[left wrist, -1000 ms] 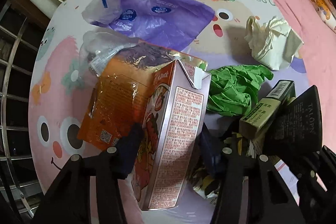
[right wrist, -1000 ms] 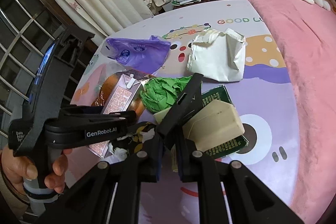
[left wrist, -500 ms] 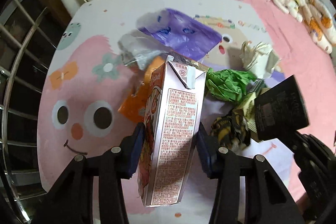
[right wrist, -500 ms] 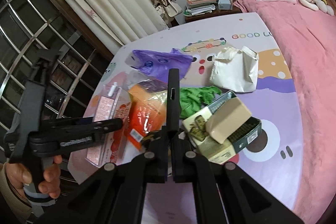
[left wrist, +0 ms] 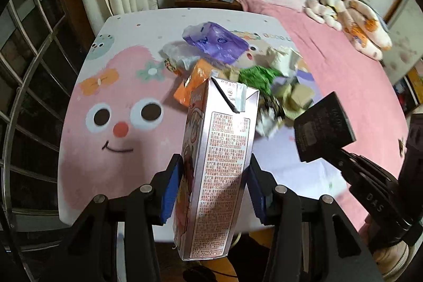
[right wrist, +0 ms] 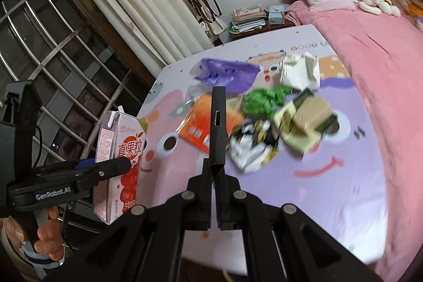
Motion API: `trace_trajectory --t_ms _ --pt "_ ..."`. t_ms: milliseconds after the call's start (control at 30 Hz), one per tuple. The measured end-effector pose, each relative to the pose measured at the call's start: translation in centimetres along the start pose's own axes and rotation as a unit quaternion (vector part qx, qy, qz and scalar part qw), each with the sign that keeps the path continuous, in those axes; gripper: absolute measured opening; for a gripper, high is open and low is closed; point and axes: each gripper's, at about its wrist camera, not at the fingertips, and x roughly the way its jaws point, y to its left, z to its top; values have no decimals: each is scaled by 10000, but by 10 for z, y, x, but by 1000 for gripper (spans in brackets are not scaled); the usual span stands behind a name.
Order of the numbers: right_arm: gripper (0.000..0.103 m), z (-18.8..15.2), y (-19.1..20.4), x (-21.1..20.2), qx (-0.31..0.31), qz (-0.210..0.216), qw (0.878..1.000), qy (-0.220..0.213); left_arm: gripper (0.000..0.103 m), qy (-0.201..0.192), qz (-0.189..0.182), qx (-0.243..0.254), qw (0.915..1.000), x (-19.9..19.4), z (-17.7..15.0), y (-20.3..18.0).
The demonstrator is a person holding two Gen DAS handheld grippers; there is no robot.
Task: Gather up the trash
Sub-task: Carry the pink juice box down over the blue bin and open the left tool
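Note:
My left gripper is shut on a pink drink carton, held upright above the table's near edge; the carton also shows at the left of the right wrist view. My right gripper is shut on a flat black box, seen edge-on; the box shows in the left wrist view too. On the table lies a trash pile: orange wrapper, green crumpled paper, purple bag, white crumpled paper, cigarette boxes, a black-yellow wrapper.
The table has a cartoon-print cover. A pink bed runs along its right side. A barred window and curtains are at the left, a nightstand with books behind.
Both grippers have risen and pulled back from the pile. The carton has lifted clear of the orange wrapper, and the black box has lifted off the cigarette boxes.

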Motion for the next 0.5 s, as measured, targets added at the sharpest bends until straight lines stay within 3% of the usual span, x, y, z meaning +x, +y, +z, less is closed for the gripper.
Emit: trace_trajectory --t_ms 333,500 --pt "2 -97 43 -31 318 -324 9990 19 46 45 -432 490 9979 -27 -89 17" --pt "2 -139 49 -33 433 -437 9977 273 46 216 -560 650 9961 -25 -126 17"
